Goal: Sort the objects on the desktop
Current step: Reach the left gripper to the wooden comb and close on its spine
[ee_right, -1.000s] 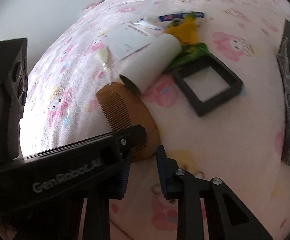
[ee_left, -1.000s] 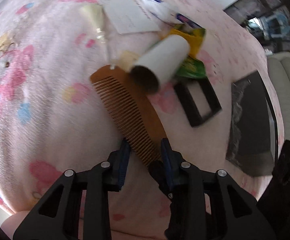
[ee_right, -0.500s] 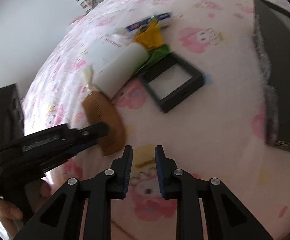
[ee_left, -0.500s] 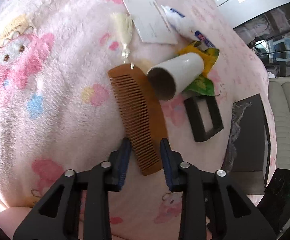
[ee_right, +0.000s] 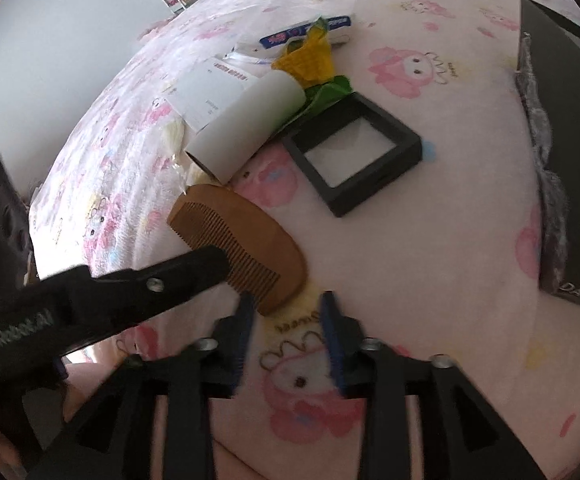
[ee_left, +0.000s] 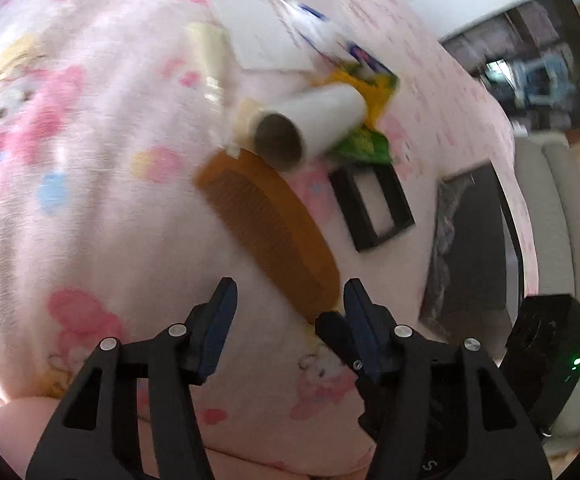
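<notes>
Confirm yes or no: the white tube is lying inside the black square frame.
No. The white tube lies beside the black frame, resting partly on the green packet.

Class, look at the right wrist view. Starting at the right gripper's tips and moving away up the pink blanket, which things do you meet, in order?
Brown wooden comb → white cardboard tube → yellow crocheted piece → blue-and-white flat packet.

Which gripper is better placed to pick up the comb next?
Left, probably. The left gripper is open with the comb's near end between its fingers; the right gripper is open just beside it.
</notes>
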A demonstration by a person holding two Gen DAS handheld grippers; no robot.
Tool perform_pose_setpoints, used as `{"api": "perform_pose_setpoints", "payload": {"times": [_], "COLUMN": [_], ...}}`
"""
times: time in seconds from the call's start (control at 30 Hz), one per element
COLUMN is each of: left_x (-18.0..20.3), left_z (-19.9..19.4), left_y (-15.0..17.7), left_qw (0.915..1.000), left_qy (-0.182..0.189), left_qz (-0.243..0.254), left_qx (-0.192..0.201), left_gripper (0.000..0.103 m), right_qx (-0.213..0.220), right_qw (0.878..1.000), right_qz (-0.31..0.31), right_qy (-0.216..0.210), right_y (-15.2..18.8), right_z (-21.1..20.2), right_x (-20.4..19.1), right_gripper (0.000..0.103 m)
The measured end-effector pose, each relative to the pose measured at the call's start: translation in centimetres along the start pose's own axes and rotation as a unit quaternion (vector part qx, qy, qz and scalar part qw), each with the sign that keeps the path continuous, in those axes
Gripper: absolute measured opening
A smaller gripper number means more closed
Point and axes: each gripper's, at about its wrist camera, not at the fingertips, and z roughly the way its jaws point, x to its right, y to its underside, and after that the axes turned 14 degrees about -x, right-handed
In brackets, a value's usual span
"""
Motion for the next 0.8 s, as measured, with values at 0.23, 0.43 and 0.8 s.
{"api": "perform_pose_setpoints", "payload": {"times": [0.23,0.43,0.8], "left_x": [-1.7,-0.5,2.7], "left_z": [0.2,1.4,3.0], "left_y": [-1.8,-2.5,0.1], "left_qw": [0.9988,0.9992,0.9937], "left_qy": [0.005,-0.035,0.038], "left_qz": [-0.045,-0.016,0.071], "left_qx": [0.020,0.006,-0.078], "left_gripper": [0.035,0.021,0.037], "right_qx": [0.011,0.019,0.049], "right_qw": [1.000,1.000,0.996], "right_qz": [-0.014,-0.003,0.057], "right_qy": [0.005,0.022,0.048], "right_y": [-0.7,-0.4,1.8], "right_z": [0.3,0.0,-2.1], "right_x": [-0.5,0.6,6.0], "right_gripper": [0.031,0.018,0.018]}}
